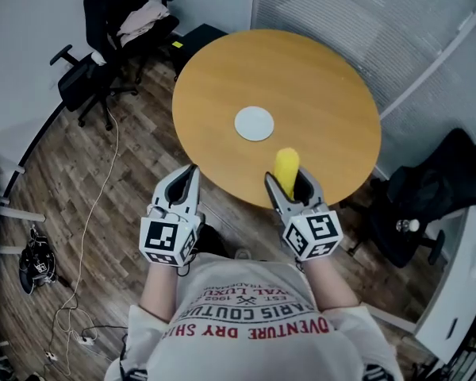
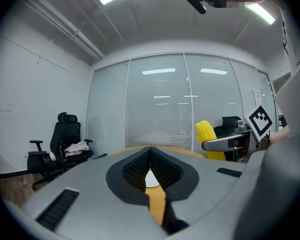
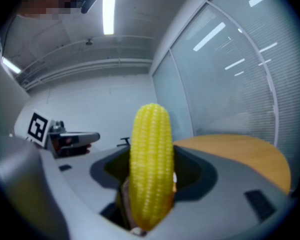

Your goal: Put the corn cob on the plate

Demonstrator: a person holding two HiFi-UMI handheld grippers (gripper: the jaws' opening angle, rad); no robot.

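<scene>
My right tool is clenched on the corn cob. In the right gripper view the cob stands nearly upright between the two dark pads, its lower end deep in the jaws and its rounded tip well above them. In the head view it sits a little right of centre in the frame, at the near edge of the round wooden table. I cannot say for sure whether it hangs over the table top or just short of the rim.

The plate is a small white disc lying flat near the middle of the table, up and left of the cob and apart from it. It has nothing on it.

My left tool is at the lower left of centre, off the table and over the floor. Its jaws are pressed together at the tips and grip nothing. In the left gripper view a narrow slit below the meeting pads shows a sliver of white plate and orange table beyond.

A black office chair with pale cloth on its seat stands at the upper left. A thin cable trails down the wooden floor on the left side. A dark bag slumps at the right edge. A glass wall with blinds closes the room behind the table.
</scene>
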